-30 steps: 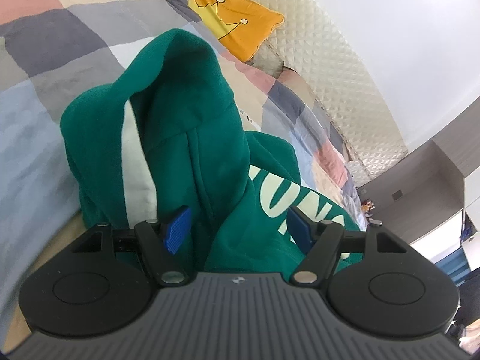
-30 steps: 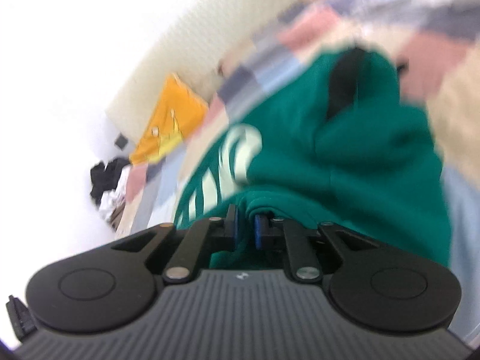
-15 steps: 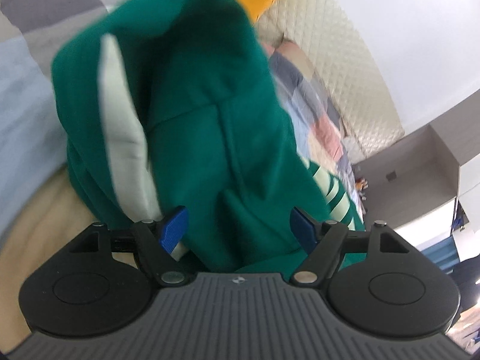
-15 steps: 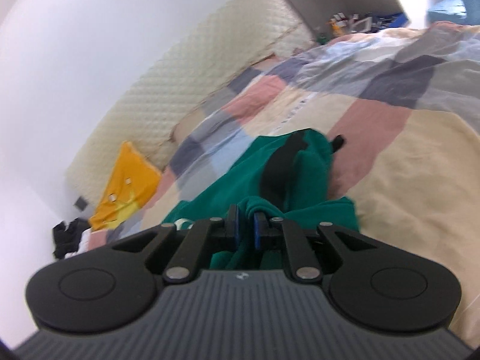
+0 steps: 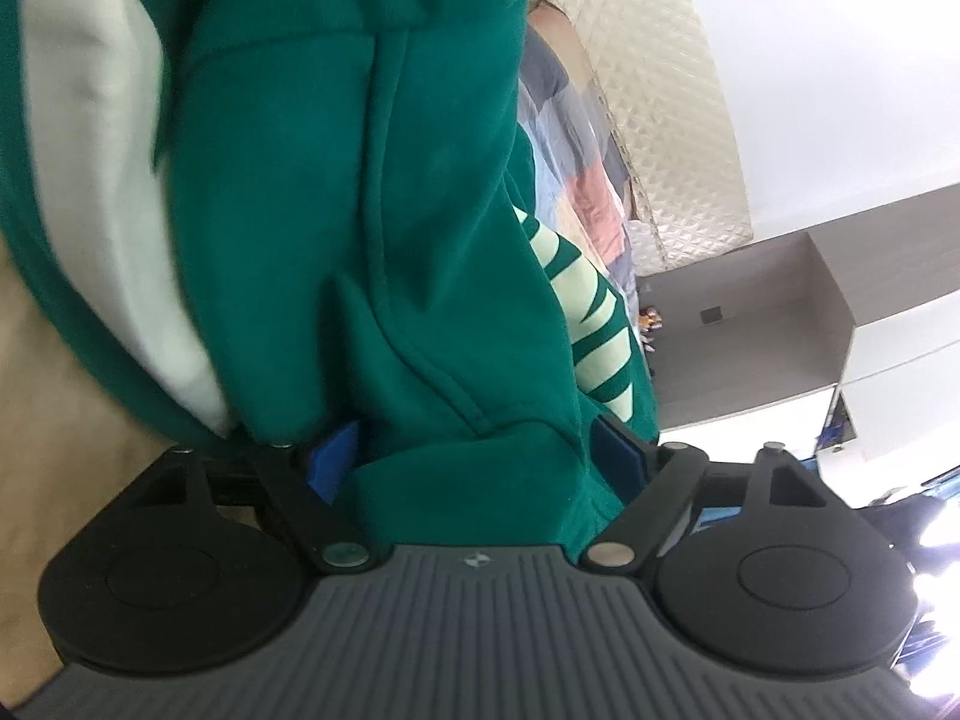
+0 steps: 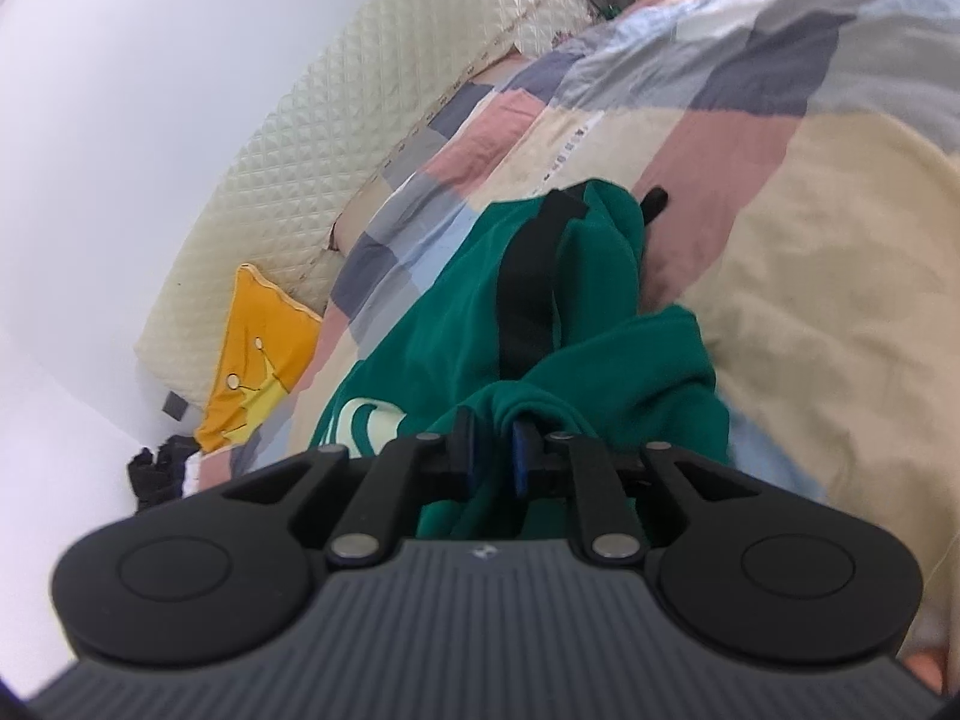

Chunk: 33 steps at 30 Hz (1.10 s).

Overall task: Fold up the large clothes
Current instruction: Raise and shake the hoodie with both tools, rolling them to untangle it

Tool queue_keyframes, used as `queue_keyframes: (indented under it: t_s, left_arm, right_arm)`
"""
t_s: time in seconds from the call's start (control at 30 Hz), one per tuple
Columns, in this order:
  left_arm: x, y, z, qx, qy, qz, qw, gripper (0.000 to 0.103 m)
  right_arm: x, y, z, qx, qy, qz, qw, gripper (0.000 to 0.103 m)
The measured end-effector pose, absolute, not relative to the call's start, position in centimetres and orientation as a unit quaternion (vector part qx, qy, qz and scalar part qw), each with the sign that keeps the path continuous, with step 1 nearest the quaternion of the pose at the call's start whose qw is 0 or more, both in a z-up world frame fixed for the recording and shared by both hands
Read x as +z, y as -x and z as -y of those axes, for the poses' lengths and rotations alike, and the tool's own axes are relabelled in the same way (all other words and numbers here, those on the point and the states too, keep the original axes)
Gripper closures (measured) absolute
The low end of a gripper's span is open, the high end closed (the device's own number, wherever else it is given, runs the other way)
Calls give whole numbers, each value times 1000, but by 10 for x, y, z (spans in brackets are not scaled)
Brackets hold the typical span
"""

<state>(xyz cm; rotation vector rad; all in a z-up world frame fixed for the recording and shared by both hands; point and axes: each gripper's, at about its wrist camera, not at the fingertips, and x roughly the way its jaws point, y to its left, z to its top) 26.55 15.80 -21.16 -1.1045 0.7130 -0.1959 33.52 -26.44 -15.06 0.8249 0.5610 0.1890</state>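
A green hoodie (image 5: 360, 180) with a pale lining and pale lettering (image 5: 594, 330) fills the left wrist view. My left gripper (image 5: 474, 456) is pushed into it. Its jaws stand wide and are opening, and a thick fold of the cloth lies between the blue pads (image 5: 333, 462). In the right wrist view the hoodie (image 6: 600, 372) lies bunched on the bed, with a black strip (image 6: 528, 288) running down it. My right gripper (image 6: 493, 453) pinches an edge of the green cloth between nearly closed pads, and its jaws are just starting to open.
A checked quilt (image 6: 780, 180) covers the bed under the hoodie. A cream quilted headboard (image 6: 360, 138) runs along the wall, with a yellow pillow (image 6: 258, 348) against it and dark clothes (image 6: 156, 468) beyond. A grey cabinet (image 5: 750, 312) stands past the bed's end.
The left gripper has sunk in close to the hoodie, which now fills its view, and its jaws have widened. The right gripper has swung across with the cloth edge still pinched.
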Motion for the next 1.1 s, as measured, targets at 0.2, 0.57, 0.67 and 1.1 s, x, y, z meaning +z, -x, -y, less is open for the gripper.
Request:
queue_keyframes:
  t_s: [0.2,0.57,0.67,1.1]
  left_arm:
    - [-227,-275,-153,-103,537,-345,763,11]
    - [-239,-263,-157,-120,578,-315,743,10]
    - [-239,-262,-155,-124,570,-319,747,10]
    - [-241,-291,-140,-111,545,-344,757,10]
  right_arm:
    - [-158,-331,259,127,-415,-295,851,46]
    - [-182,-334,207,158,-380,-379,829,24]
    - [-202,-341,203,157,-409,-419,795,23]
    - [-164,-325,190,295,-413,-321,800,72]
